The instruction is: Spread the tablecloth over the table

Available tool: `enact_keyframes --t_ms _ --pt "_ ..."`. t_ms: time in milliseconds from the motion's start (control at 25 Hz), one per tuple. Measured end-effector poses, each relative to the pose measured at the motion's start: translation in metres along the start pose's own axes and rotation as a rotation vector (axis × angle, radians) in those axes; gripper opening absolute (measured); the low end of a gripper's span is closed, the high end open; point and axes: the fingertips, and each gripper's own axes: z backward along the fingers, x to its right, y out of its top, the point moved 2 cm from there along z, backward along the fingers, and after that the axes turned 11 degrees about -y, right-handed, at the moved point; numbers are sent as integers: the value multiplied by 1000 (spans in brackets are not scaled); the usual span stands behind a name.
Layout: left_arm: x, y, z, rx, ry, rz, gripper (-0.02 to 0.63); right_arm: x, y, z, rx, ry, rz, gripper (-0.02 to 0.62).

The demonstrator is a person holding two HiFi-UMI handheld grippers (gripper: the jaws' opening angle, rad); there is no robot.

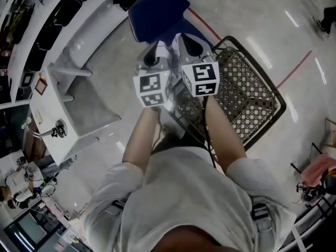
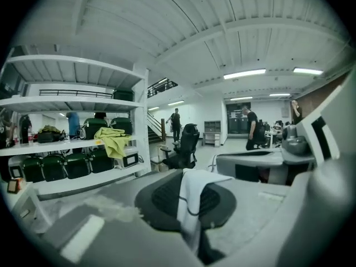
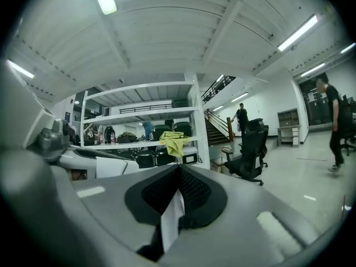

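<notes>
Left gripper (image 2: 189,187) clamped tight on a fold of the white tablecloth (image 2: 193,204) — right gripper (image 3: 179,183) just beside it, pinching another strip of it — both held above the left edge of the black wire basket (image 1: 260,96).

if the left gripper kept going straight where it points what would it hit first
Likely the black office chair, right above its jaws and some way across the floor; the head view shows a blue chair nearer, maybe below that line.

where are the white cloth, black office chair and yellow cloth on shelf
white cloth (image 2: 192,196): left gripper view, pinched fold
black office chair (image 2: 190,137): left gripper view, backrest
yellow cloth (image 2: 114,140): left gripper view, middle
</notes>
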Motion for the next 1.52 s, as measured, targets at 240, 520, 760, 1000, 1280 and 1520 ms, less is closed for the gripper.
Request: enact_keyframes --t_ms 240,520,760,1000,1280,1520 --pt "52 101 -113 65 -188 -109 20 178 62 -19 -28 -219 -21 8" --pt "248 297 -177 374 -523 -141 20 349 212 130 193 -594 58 8" --pt "354 390 -112 616 -729 -177 20 395 293 299 412 -847 114 9" --pt "342 358 -50 613 -777 -189 20 330 286 356 417 -907 170 9" --pt "239 203 -31 366 -705 -166 20 218 184 255 252 -731 134 9" --pt "147 104 4 235 -571 -110 20 116 100 164 112 -519 97 8"
